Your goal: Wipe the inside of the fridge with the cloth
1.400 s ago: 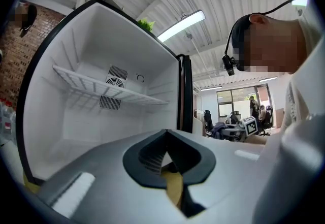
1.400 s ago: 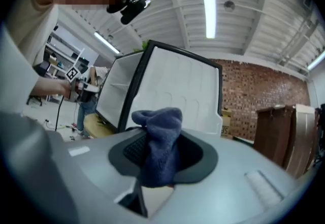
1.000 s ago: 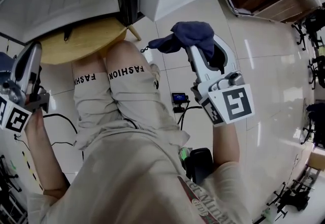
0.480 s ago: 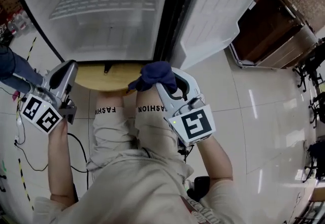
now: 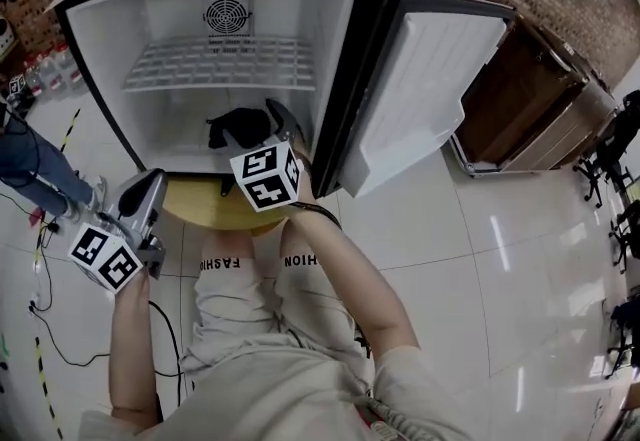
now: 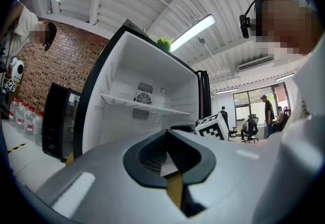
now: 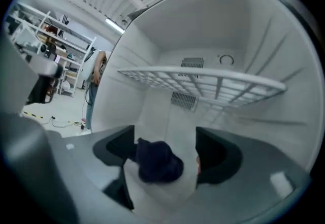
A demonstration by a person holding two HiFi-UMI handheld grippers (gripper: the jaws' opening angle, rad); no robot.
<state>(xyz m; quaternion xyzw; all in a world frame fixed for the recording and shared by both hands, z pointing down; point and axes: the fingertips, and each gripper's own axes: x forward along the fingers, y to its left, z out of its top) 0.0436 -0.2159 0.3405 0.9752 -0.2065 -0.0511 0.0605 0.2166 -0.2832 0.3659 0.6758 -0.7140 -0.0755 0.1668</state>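
The white fridge (image 5: 110, 79) stands open, and my right gripper (image 5: 256, 121) reaches into its lower compartment under the wire shelf (image 5: 222, 64). Its jaws have just been opening and now stand wide apart. The dark blue cloth (image 7: 158, 162) lies loose between them, bunched near the left jaw on the fridge floor. The head view shows the same cloth (image 5: 230, 125) as a dark heap ahead of the marker cube (image 5: 266, 177). My left gripper (image 5: 148, 187) hangs outside the fridge at the lower left, shut and empty. In its own view the left gripper (image 6: 168, 167) points level at the open fridge (image 6: 127, 91).
The fridge door (image 5: 425, 89) swings open to the right. A round wooden stool (image 5: 215, 209) sits under the fridge front, by the person's knees. A wooden cabinet (image 5: 520, 99) stands to the right. Cables (image 5: 60, 319) lie on the floor at the left, and water bottles (image 5: 40, 74) line the brick wall.
My right gripper has travelled from above the knees forward into the fridge, taking the cloth along, and its jaws have spread. The left gripper has shifted slightly. The head view now takes in the whole fridge.
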